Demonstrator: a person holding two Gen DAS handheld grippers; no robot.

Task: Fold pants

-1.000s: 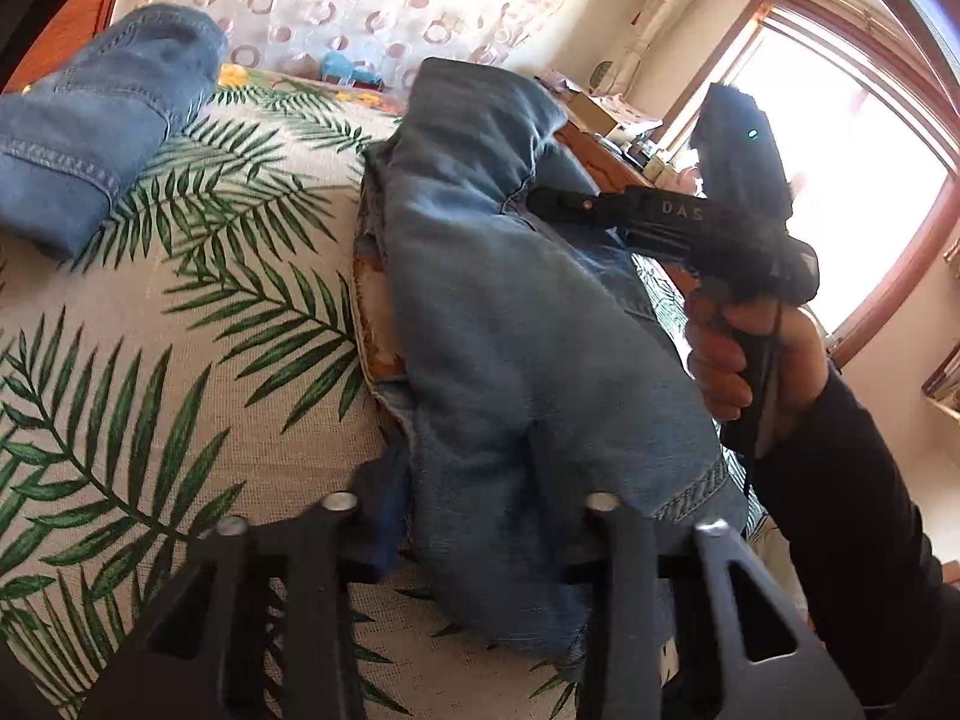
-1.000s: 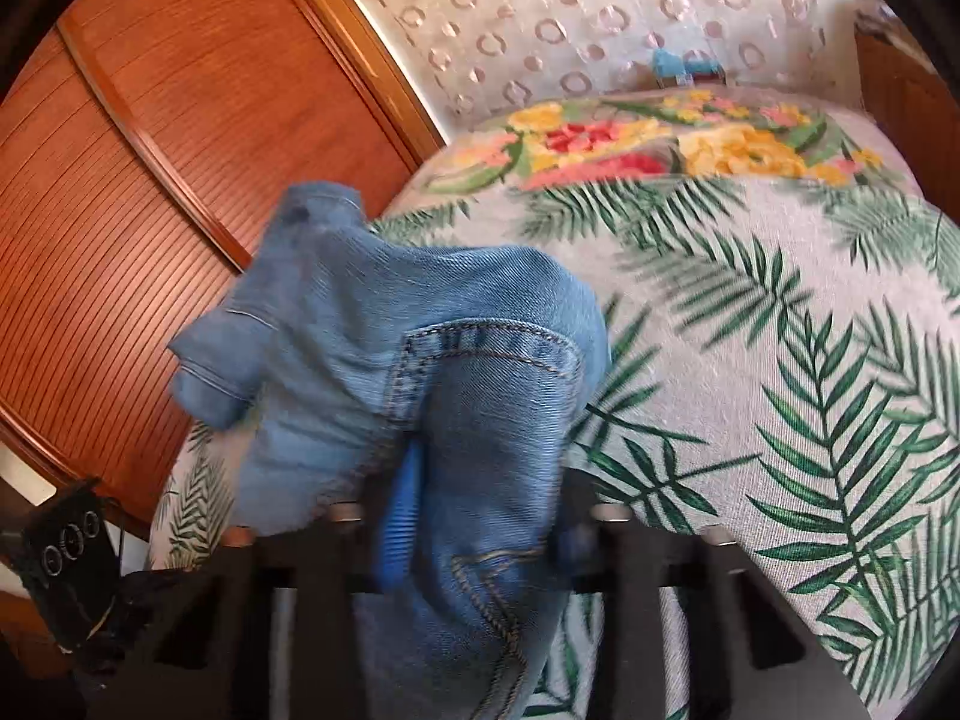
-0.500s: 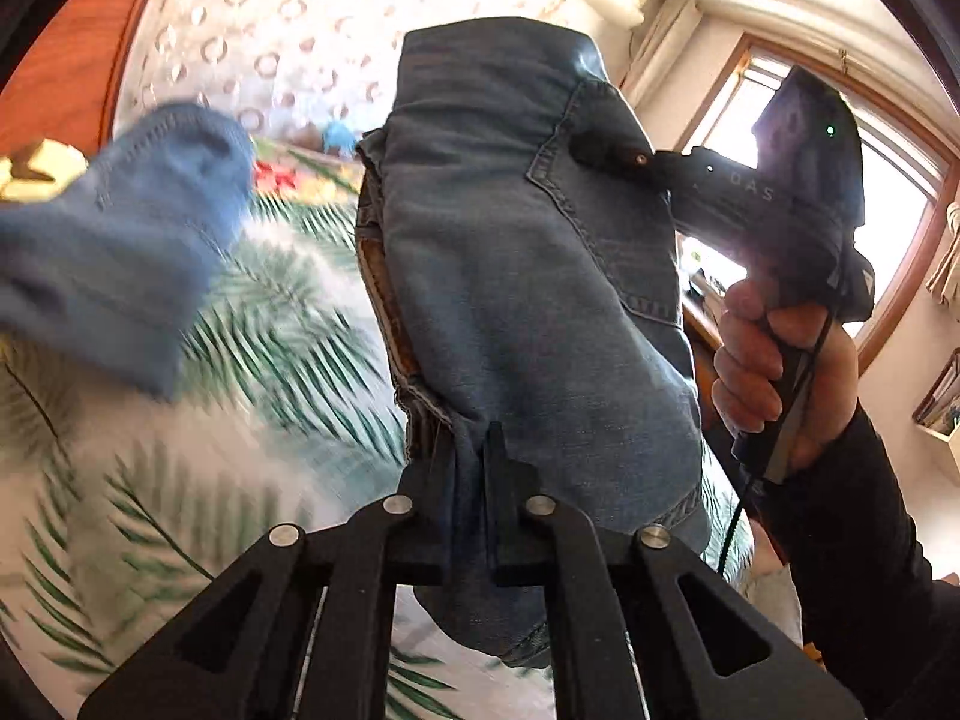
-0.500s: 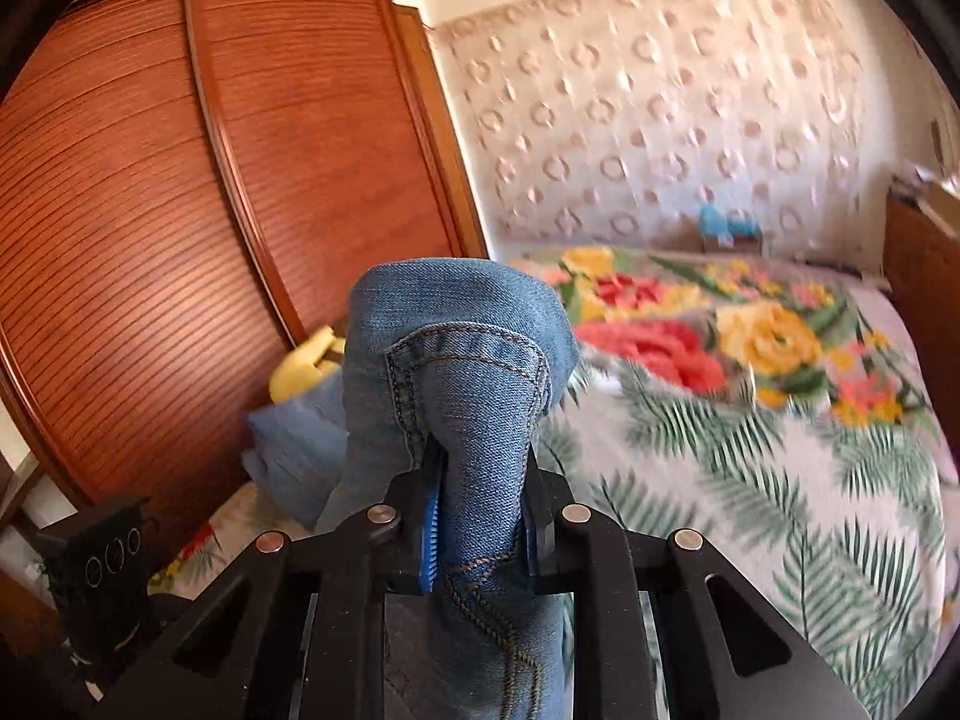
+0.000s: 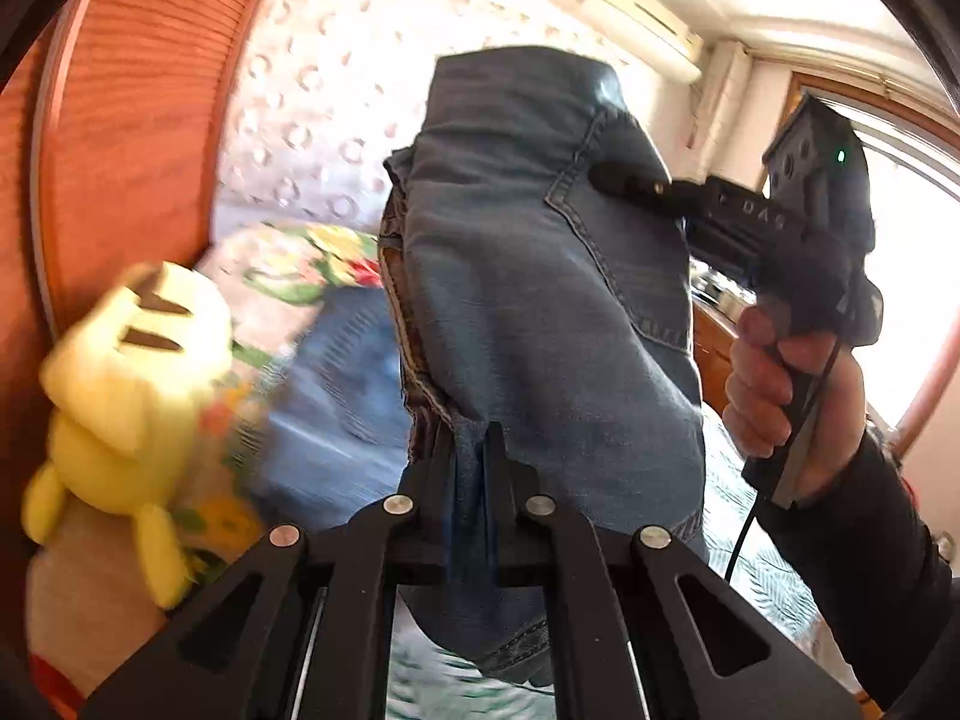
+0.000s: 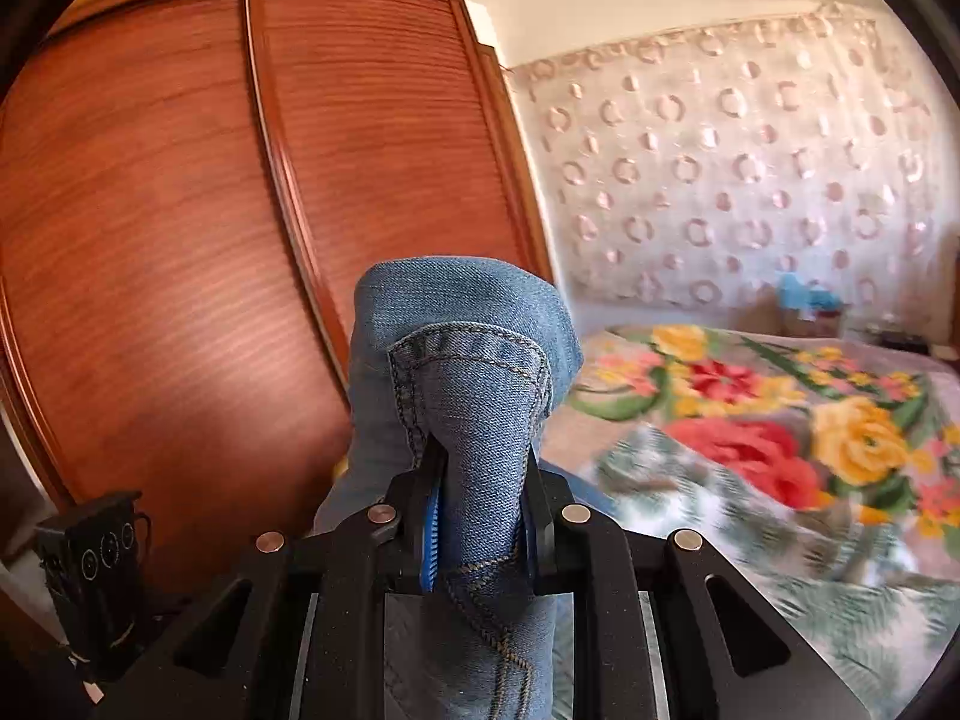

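The blue denim pants [image 5: 528, 276] are lifted off the bed and held folded between both grippers. My left gripper [image 5: 468, 450] is shut on the near edge of the pants. My right gripper [image 6: 483, 462] is shut on the pants [image 6: 474, 384] near a stitched back pocket. In the left wrist view the right gripper [image 5: 624, 183] pinches the far side at the pocket, with the hand on its handle [image 5: 792, 372]. The rest of the pants hangs below, hidden.
A second pile of blue denim [image 5: 342, 378] lies on the bed with a floral and palm-leaf cover [image 6: 750, 420]. A yellow plush toy [image 5: 126, 372] sits at the left by a wooden wardrobe [image 6: 210, 210]. A window [image 5: 912, 276] is at the right.
Both grippers closed on the pants and lifted them off the bed. The views tilted upward toward the wardrobe and wall, and the plush toy came into the left view.
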